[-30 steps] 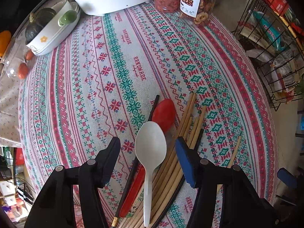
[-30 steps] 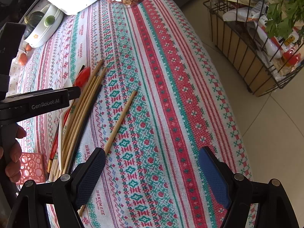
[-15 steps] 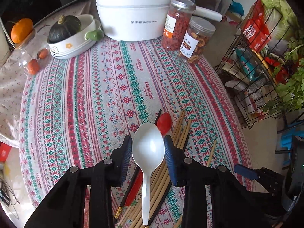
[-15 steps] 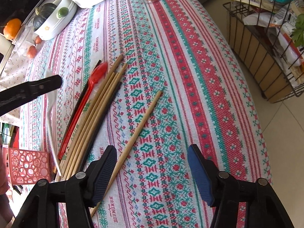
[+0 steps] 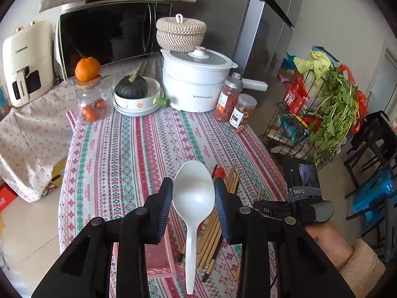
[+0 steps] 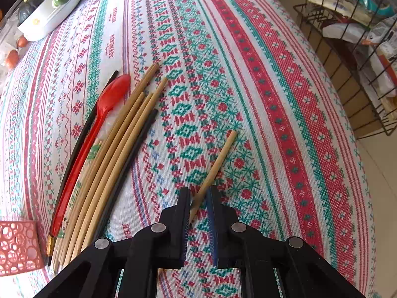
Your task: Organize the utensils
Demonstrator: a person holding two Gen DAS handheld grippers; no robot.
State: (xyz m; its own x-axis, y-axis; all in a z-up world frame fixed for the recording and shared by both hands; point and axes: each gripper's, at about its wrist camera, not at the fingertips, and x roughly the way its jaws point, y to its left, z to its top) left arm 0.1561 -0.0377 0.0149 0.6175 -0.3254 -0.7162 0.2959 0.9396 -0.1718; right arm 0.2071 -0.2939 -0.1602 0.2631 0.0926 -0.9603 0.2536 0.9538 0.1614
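Left claw (image 5: 193, 206) is clamped around the bowl of a white plastic spoon (image 5: 193, 200) held above the desk (image 5: 129, 154), while the right claw (image 6: 198, 206) is closing on a lone bamboo chopstick (image 6: 215, 166) lying between its pads.

Right gripper (image 6: 198, 208) points steeply down at the desk (image 6: 285, 114), covered in red-and-green patterned cloth; jaws closing on the near end of a lone bamboo chopstick (image 6: 218, 161), which lies between the pads and runs away toward the desk's right edge. Toward the left edge, well apart from it: a bundle of bamboo chopsticks (image 6: 116, 149) lying side by side, a black chopstick (image 6: 131, 159) along its right flank, a red spoon (image 6: 94, 134) on its left. Red perforated holder (image 6: 17, 245) sits at the near-left corner; wire basket (image 6: 347, 74) stands beyond the right edge.
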